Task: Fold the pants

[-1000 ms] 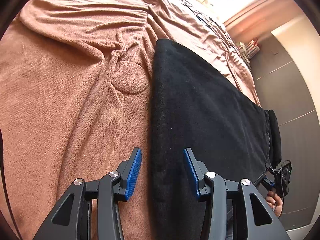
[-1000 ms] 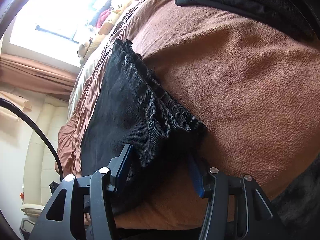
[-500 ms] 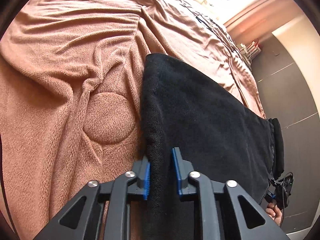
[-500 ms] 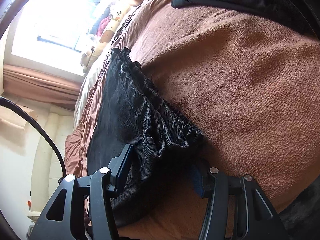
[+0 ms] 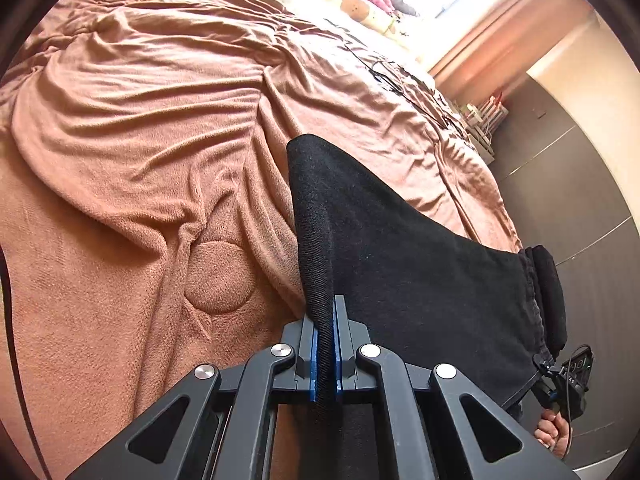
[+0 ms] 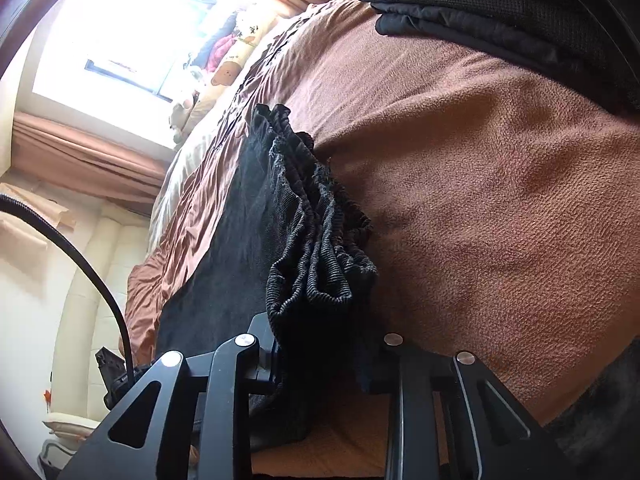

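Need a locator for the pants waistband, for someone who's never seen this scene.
Start from the brown blanket covering the bed; black pants lie across it. The waistband is the end between the right gripper fingers as its jaws close. Unlike the smooth hem in the left gripper, it is gathered and ruffled with elastic ribbing.

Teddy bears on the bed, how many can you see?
1 for sure: a tan teddy bear at the far end of the bed, by the window. Others may be hidden beside it.

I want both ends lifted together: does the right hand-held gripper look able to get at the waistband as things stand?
Probably yes: the bunched waistband already sits between the closing jaws of the right hand-held gripper, with nothing in the way.
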`<state>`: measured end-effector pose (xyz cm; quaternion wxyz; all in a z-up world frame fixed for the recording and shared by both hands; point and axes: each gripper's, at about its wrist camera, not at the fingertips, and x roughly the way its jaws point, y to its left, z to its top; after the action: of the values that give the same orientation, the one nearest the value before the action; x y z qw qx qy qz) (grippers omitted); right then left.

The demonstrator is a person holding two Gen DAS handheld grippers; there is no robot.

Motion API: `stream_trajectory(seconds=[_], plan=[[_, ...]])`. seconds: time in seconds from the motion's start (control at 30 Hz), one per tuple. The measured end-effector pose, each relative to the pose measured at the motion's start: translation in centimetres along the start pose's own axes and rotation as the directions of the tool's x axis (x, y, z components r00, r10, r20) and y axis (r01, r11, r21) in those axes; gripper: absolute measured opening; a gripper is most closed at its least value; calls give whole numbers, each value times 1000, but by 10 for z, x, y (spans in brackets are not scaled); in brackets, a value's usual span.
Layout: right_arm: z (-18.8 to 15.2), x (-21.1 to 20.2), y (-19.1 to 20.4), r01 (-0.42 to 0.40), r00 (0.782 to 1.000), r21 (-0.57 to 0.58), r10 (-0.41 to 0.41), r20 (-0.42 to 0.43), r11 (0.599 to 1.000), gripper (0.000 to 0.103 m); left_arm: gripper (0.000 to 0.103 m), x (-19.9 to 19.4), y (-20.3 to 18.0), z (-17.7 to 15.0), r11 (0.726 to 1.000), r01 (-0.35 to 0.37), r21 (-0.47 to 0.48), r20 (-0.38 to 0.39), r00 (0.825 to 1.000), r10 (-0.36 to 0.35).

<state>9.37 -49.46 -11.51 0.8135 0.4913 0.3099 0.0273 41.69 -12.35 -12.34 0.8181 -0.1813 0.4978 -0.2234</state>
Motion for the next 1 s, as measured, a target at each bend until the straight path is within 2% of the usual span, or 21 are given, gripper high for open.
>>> stream_trajectory(seconds=[0.37,0.63,1.0], plan=[[-9,27,28,-8,998,-25,6,-62,1000,24,6,-45,25,10,998,-57,-7,59,997,58],[-14,72,60,-25,990,-66,15,-142,998,24,6,-78,67,22,994,-102,-30,92,990,105],[-11,124,98,-31,974,-128,1,-226,991,24,6,-104,115,30,988,-143,-63,116,982,150]])
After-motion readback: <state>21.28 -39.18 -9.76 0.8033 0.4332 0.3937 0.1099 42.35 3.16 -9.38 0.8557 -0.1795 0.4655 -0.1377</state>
